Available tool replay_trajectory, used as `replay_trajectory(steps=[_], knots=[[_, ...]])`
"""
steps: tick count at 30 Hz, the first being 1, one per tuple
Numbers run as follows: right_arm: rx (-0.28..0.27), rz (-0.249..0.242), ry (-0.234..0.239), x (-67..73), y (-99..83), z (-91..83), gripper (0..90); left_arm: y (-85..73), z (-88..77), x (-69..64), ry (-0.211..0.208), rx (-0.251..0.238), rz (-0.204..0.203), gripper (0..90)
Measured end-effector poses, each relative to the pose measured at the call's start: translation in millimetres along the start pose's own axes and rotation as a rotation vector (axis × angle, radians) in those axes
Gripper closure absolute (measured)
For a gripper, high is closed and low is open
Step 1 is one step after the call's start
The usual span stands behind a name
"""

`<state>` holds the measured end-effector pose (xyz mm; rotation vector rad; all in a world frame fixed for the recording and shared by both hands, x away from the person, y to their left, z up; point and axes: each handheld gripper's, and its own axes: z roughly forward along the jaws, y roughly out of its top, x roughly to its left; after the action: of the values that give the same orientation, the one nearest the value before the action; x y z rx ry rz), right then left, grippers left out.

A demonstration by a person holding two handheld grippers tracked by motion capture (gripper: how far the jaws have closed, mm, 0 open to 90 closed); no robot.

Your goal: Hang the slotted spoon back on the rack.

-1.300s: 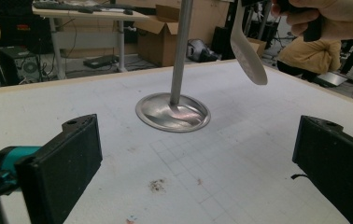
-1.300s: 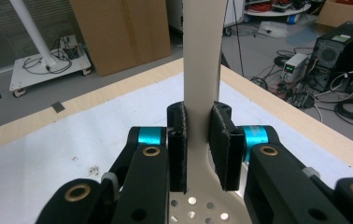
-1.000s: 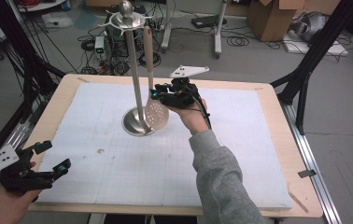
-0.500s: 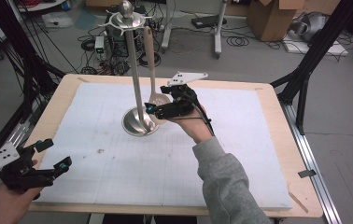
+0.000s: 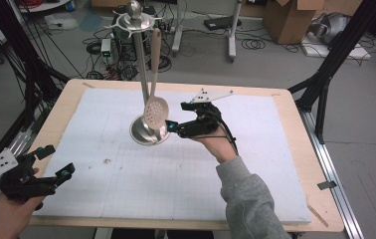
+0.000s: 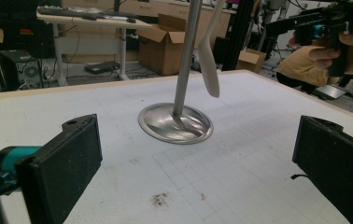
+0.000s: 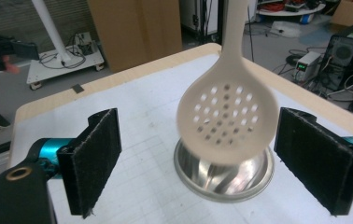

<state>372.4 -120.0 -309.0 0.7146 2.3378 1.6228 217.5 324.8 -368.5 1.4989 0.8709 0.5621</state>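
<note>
A metal utensil stand (image 5: 148, 133) rises from a round base on the white mat, its hook ring at the top. A pale slotted spoon (image 5: 155, 112) hangs from that ring beside the pole. My right gripper (image 5: 176, 116) sits just right of the spoon bowl, level and pointing left. Its jaws have just been opening and now stand wide. In the right gripper view the bowl (image 7: 226, 121) hangs between the pads (image 7: 95, 158) without touching them. My left gripper (image 5: 59, 160) rests open and holding nothing at the mat's near left corner, facing the stand base (image 6: 174, 123).
The white mat (image 5: 275, 164) covers a wooden table (image 5: 295, 144). A small dark smudge (image 5: 107, 161) marks the mat left of centre. Black frame legs, cables and cardboard boxes stand on the floor beyond the table.
The right gripper's jaws opened off the spoon bowl, and the hand drew back a little to the right and down. The spoon now hangs free. The left hand stayed put.
</note>
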Motion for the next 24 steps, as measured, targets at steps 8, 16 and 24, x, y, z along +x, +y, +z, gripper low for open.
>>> replay_trajectory(steps=[8,16,24], knots=[[0.013,-0.002,0.010,4.4,-14.3,-9.0,11.7,-0.6,6.5,0.9,-0.007,0.002,-0.006,1.8],[0.011,0.005,0.009,9.6,-27.1,-20.3,11.3,1.1,9.4,-1.7,-0.012,-0.003,0.004,1.8],[-0.013,-0.009,0.023,16.0,-37.1,-38.6,11.3,-0.2,14.6,1.7,-0.012,-0.001,0.002,1.8]])
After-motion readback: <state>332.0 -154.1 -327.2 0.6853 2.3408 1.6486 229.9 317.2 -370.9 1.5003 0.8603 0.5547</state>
